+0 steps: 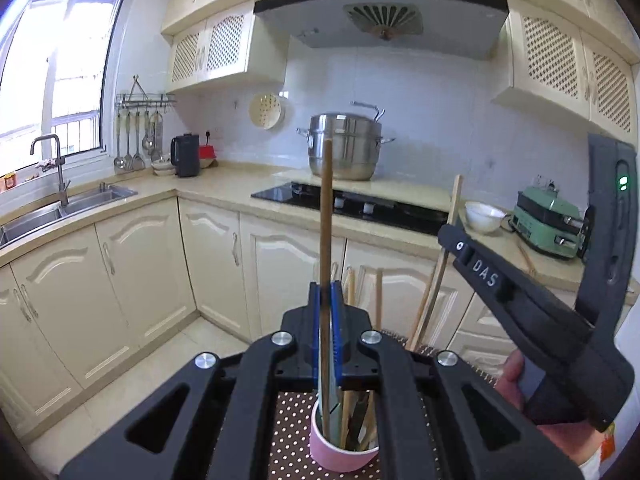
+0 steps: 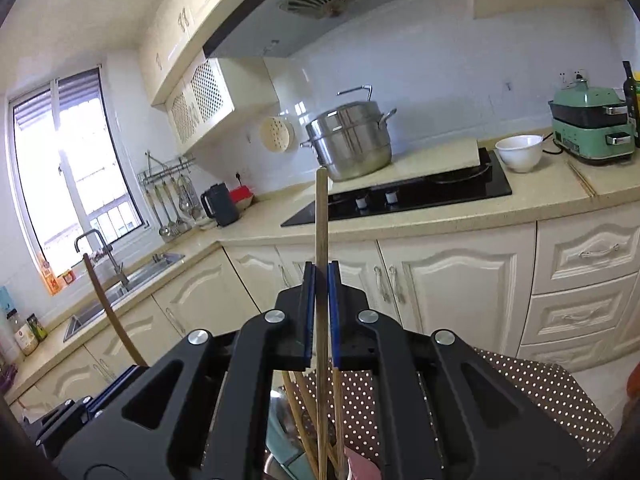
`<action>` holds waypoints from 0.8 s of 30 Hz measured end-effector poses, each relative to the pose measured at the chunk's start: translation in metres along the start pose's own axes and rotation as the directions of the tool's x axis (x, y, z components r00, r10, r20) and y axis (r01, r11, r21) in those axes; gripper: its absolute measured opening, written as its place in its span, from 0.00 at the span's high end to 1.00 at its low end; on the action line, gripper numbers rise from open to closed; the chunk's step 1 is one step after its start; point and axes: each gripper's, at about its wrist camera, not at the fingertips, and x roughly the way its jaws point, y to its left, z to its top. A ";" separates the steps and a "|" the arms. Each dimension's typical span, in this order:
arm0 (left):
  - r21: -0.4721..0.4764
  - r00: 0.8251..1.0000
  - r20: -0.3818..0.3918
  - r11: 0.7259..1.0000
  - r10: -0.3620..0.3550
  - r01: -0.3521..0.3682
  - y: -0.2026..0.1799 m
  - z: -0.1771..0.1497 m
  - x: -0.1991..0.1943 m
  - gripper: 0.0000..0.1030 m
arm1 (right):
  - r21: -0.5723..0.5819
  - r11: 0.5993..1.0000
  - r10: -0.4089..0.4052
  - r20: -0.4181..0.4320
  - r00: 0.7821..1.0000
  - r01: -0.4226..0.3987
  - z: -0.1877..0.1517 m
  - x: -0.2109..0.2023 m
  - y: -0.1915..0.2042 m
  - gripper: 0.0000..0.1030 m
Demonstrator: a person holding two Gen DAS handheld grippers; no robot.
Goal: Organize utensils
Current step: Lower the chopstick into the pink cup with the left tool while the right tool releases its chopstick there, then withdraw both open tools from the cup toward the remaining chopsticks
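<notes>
Your left gripper [image 1: 327, 300] pinches a slender dark-brown wooden chopstick [image 1: 326, 216] between its blue pads. The stick's long axis runs forward along the fingers, and its lower end reaches into the round pink holder cup [image 1: 340, 458] directly below the jaws. Your right gripper [image 2: 321, 284] clamps a paler bamboo chopstick [image 2: 321, 216] the same way, above more sticks. The left is nearer the cup, judging by both views: lower it along its own axis.

Left claw [image 1: 326, 292] pinching chopstick [image 1: 326, 216] — pink cup [image 1: 340, 454] below
</notes>
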 end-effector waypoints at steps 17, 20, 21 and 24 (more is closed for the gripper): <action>-0.002 0.988 -0.150 0.999 0.035 -0.035 0.028 -0.049 0.021 0.72 | -0.036 0.993 0.103 -0.257 0.961 -0.116 -0.063 -0.018 -0.004 0.91; 0.006 0.988 -0.150 1.000 0.022 -0.021 0.029 -0.052 0.010 0.72 | -0.004 0.994 0.101 -0.285 0.953 -0.107 -0.063 -0.024 -0.006 0.73; 0.005 0.989 -0.148 1.000 0.022 -0.022 0.030 -0.053 0.006 0.72 | 0.001 0.994 0.104 -0.296 0.949 -0.108 -0.063 -0.028 -0.005 0.66; -0.005 0.989 -0.146 1.000 0.017 -0.018 0.033 -0.054 -0.004 0.72 | -0.035 0.992 0.110 -0.277 0.955 -0.124 -0.064 -0.041 0.003 0.53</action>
